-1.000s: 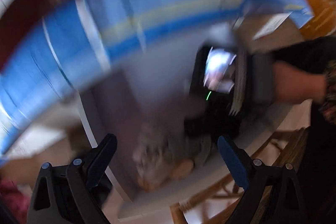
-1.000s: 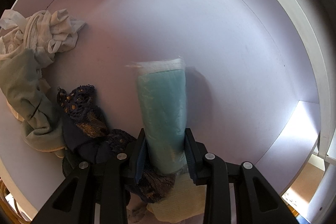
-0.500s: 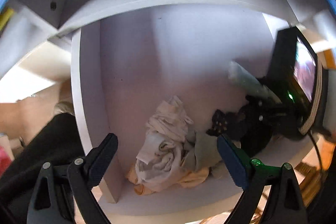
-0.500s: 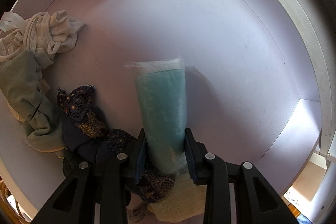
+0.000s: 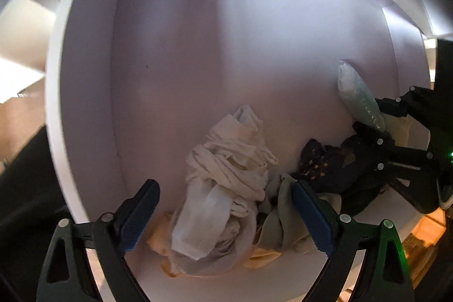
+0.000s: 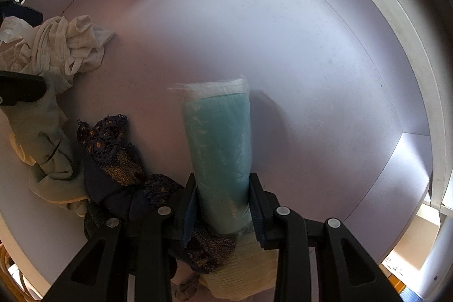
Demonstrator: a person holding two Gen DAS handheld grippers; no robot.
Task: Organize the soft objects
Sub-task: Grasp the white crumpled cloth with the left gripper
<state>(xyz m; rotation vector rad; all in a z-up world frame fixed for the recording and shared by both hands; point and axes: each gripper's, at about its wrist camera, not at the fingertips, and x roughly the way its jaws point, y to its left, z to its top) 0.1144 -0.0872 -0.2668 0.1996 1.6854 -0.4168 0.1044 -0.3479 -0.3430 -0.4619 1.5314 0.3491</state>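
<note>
Right gripper (image 6: 222, 205): closed on the teal roll (image 6: 219, 157), both pads pressed flat against the lower sides of it; pointed down into the white cubby (image 6: 325, 53).
Teal roll: a rolled teal cloth in clear wrap, far end near the back of the cubby floor, near end between the pads; in the left wrist view it shows at the right edge (image 5: 359, 95), slanting out of the right gripper (image 5: 371, 129).
Left gripper (image 5: 225, 212): jaws spread wide, nothing between the pads; it hangs above the cloth heap, with the cream cloth (image 5: 232, 157) in the gap below it.
Cream cloth: crumpled and knotted, at the left of the heap; touching the grey-green cloth (image 5: 283, 222).
Grey-green cloth: beside the cream cloth, partly under the right finger of the left gripper.
Dark lace cloth (image 6: 110, 154): navy with gold flecks, just left of the teal roll, touching the left finger of the right gripper.
Yellow cloth (image 6: 243, 265): ribbed, under the right gripper.
Cubby: white floor and walls, bare on the right of the roll.
</note>
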